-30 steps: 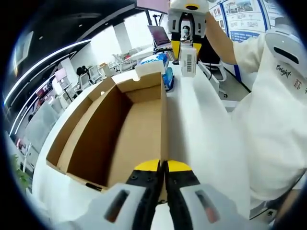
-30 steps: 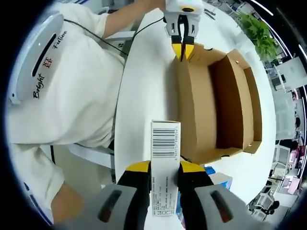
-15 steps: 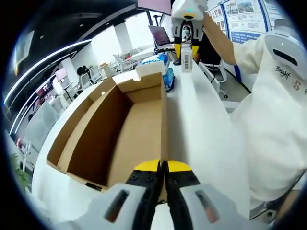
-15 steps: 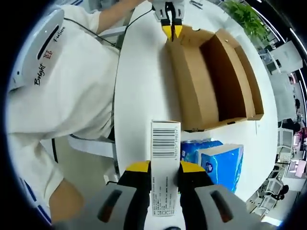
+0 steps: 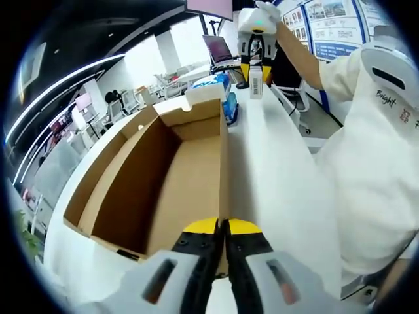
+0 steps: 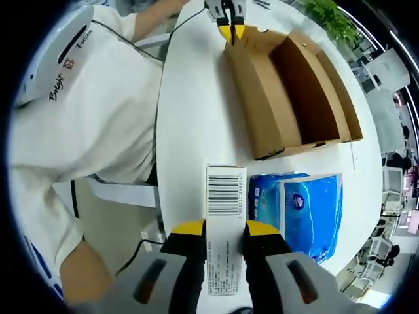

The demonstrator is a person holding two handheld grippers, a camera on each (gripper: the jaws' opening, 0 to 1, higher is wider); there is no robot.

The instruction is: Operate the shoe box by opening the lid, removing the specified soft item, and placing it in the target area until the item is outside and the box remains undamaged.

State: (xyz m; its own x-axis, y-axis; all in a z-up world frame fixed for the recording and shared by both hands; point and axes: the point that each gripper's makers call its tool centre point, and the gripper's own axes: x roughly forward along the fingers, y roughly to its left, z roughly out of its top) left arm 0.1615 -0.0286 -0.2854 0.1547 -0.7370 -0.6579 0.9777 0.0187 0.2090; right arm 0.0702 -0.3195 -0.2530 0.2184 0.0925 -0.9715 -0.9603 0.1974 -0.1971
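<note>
Pulled further away from the shoe box (image 6: 291, 91) over the last second, right tongs (image 6: 224, 230) clamped on the white barcoded item (image 6: 224, 222) and now hanging above the bare desk (image 6: 190, 150), just beside the blue tissue packs (image 6: 308, 212). Means the item is well out of the box, so probably just the set-down left. Left tongs (image 5: 222, 227) pinched shut on the near wall of the box, same spot as before, keeping it steady. Box wide open, brown cardboard, nothing visible inside, walls straight with no tears showing. Item looks like a slim white pack, barcode up top and small print below; hard to judge softness from here.
</note>
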